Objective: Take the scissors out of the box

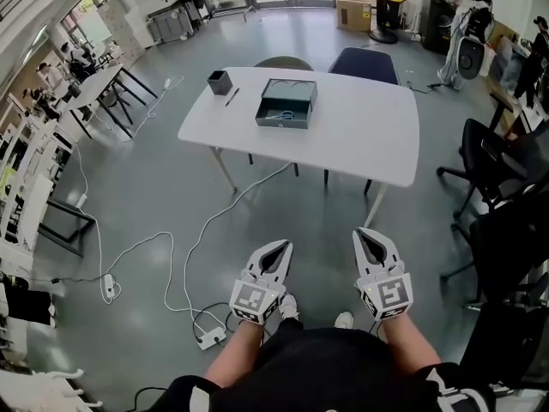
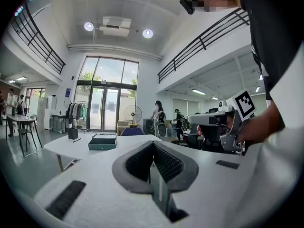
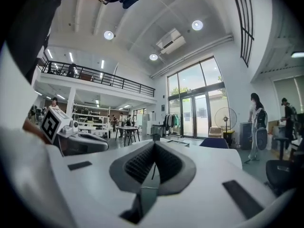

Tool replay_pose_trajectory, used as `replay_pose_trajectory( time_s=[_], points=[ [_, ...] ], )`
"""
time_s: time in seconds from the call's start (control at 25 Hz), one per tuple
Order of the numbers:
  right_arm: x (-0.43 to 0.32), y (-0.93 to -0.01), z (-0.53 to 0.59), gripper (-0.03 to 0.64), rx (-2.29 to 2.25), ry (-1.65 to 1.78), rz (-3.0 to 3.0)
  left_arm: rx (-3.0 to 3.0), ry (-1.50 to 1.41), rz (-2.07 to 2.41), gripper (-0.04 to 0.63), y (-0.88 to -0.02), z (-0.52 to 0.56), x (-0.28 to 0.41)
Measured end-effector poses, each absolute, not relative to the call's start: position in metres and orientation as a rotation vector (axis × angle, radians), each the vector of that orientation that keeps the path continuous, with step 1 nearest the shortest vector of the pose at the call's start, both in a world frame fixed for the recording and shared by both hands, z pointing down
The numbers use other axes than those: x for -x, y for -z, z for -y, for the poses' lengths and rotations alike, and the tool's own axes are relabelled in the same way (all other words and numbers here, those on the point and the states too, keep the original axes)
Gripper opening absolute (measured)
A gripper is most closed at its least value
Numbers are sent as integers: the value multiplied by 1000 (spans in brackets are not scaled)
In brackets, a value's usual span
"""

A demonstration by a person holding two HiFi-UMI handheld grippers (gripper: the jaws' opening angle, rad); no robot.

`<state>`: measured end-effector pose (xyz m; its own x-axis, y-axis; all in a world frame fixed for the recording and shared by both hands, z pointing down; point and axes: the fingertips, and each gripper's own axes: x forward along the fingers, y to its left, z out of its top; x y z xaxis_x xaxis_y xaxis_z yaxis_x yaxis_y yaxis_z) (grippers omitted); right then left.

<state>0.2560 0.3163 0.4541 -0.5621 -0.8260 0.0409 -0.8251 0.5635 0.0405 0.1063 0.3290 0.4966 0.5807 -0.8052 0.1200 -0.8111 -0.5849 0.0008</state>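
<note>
Head view: left gripper (image 1: 279, 245) and right gripper (image 1: 364, 233) are side by side close to the body, over bare floor, well short of the table (image 1: 369, 131). Both gripper views show the jaws closed tip to tip with nothing between them. A white cable (image 1: 193, 247) loops across the floor between the person and the table's near-left leg, and a power strip (image 1: 208, 339) lies just beside the left foot.

On the table, the box (image 1: 287, 103) sits left of centre, nearer the far edge than the near one. It looks open on top. The scissors (image 1: 286, 116) are inside, blue handles showing in the half of the box nearest the person; too small to read which way the blades lie. A pen cup (image 1: 220, 81) stands at the far-left corner, with a pen (image 1: 232, 97) between it and the box. Two chairs are tucked in along the far edge.

My read: the task hasn't started and the step in hand is the approach. Suggest:
- step over the cable and go to the near edge opposite the box
- open one gripper before going in, not over the box
- come down from above and take the scissors at the handles or pivot
- steady the box wall with the other gripper if it slides
- lift straight up clear of the rim
</note>
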Motion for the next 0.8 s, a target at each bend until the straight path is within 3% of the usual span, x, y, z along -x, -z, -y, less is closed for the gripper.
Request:
replay_pose_trajectory(
  time_s=[0.8],
  points=[
    [-113,-447,-271,6,-1537,11,2711,-2799,-147,1351,12,-498,-279,39]
  ],
)
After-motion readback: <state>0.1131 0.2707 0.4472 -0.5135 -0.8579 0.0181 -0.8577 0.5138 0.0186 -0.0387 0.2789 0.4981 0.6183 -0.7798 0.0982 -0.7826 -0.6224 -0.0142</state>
